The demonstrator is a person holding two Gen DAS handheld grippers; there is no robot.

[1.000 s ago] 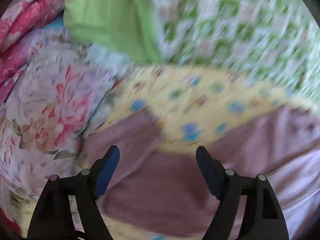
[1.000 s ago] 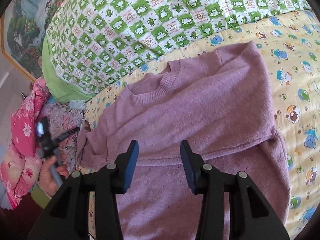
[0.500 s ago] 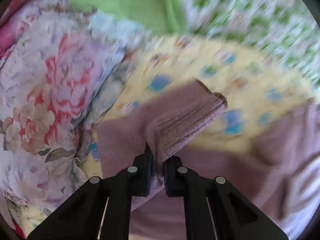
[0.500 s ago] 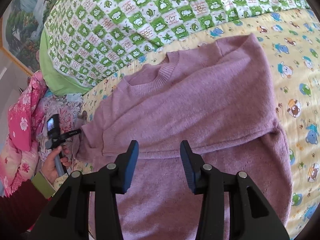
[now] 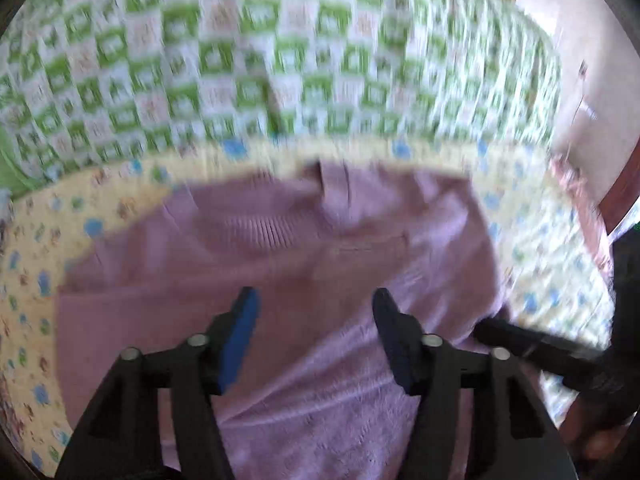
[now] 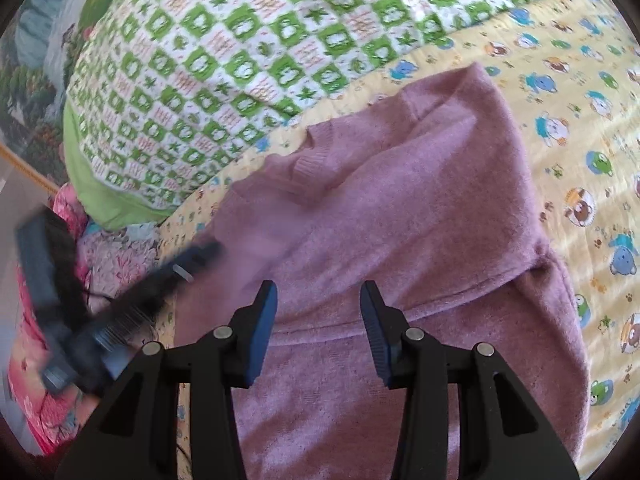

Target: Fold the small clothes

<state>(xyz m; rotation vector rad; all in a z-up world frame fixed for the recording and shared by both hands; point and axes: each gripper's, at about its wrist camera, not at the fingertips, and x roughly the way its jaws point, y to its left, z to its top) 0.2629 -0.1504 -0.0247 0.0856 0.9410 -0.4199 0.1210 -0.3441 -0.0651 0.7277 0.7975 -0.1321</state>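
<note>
Both sleeves folded in, body fold not yet made

The purple sweater (image 6: 400, 208) lies flat on the yellow cartoon-print bed sheet (image 6: 560, 92), directly under and ahead of both sets of fingers, collar toward the green checked quilt (image 6: 240, 40). Both sleeves look already laid across the chest; judging by that, the lengthwise fold of the body is what remains. The left gripper (image 5: 316, 320) has just been opening and its fingers stand apart and empty above the cloth. The right gripper (image 6: 318, 308) hovers half open over the hem side, holding nothing.
</note>
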